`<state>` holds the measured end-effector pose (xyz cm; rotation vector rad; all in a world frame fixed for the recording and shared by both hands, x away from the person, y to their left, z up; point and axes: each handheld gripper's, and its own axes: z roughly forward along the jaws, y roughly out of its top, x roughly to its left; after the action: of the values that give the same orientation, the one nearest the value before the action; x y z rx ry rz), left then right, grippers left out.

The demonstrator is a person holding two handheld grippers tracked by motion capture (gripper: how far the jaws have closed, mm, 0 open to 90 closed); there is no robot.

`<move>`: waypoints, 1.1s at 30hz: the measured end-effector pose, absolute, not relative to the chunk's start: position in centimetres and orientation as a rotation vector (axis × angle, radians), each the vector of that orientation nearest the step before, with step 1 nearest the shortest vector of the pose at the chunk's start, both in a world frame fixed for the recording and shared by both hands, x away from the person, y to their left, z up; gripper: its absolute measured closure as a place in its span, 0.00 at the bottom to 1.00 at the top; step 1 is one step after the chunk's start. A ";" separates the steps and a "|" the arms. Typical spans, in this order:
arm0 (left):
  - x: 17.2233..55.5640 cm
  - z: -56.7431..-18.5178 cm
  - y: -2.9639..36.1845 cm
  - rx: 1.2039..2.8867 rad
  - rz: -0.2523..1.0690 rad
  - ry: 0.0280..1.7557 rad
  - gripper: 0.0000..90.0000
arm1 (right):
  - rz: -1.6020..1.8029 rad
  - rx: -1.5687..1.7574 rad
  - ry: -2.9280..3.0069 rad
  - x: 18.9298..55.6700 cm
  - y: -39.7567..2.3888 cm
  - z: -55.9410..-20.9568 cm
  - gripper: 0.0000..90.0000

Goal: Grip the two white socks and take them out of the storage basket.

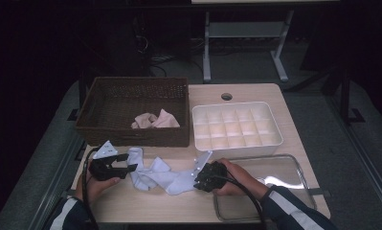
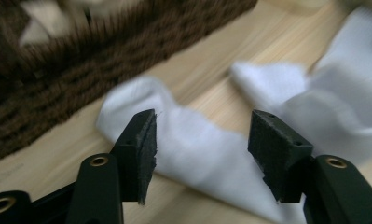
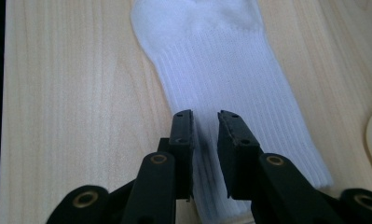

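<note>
White sock (image 1: 157, 175) lies stretched across the near part of the wooden table (image 1: 150, 206), between my two hands, just in front of the brown wicker basket (image 1: 133, 112). It's rumpled & folded toward the left end, flatter toward the right, where the ribbed cuff is.

My right gripper (image 3: 205, 126) has that cuff end: in the right gripper view the jaws stand narrow w/ a fold of ribbed fabric pinched up between the pads, and the cloth creases right there. In the high view that gripper (image 1: 208, 176) sits at the sock's right end, w/ the edge of the clear glass tray (image 1: 294, 165) just beside my hand.

My left gripper (image 2: 202, 140) is at the other end. Jaws stand wide apart, one each side of a strip of sock (image 2: 207, 149), pads not pressing on it, so nothing held there. That view is blurred, so I can't tell if the tips touch the fabric or the table. In the high view the left gripper (image 1: 126, 168) points right, its tips at the sock's left edge.

Other stuff: pinkish cloth (image 1: 155, 120) bunched inside the basket, toward its front right. White divided box (image 1: 236, 125) stands right of the basket, behind the tray, apart from the sock.
</note>
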<state>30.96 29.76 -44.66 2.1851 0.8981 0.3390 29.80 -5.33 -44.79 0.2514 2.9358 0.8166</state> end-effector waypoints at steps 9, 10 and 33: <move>31.2 -45.9 28.7 2.298 0.361 0.879 0.48 | 1.126 0.355 2.730 29.1 -3.1 -43.9 0.86; 31.2 -45.9 28.7 2.298 0.361 0.879 0.48 | 1.121 0.353 2.730 29.1 -2.8 -44.2 0.86; 28.5 -41.9 27.1 2.096 0.251 0.802 0.43 | 1.025 0.148 2.907 28.1 -4.0 -45.9 0.85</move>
<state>28.52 27.13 -41.91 2.0962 0.8016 0.2507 28.13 -4.01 -45.90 0.1475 2.9065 1.0248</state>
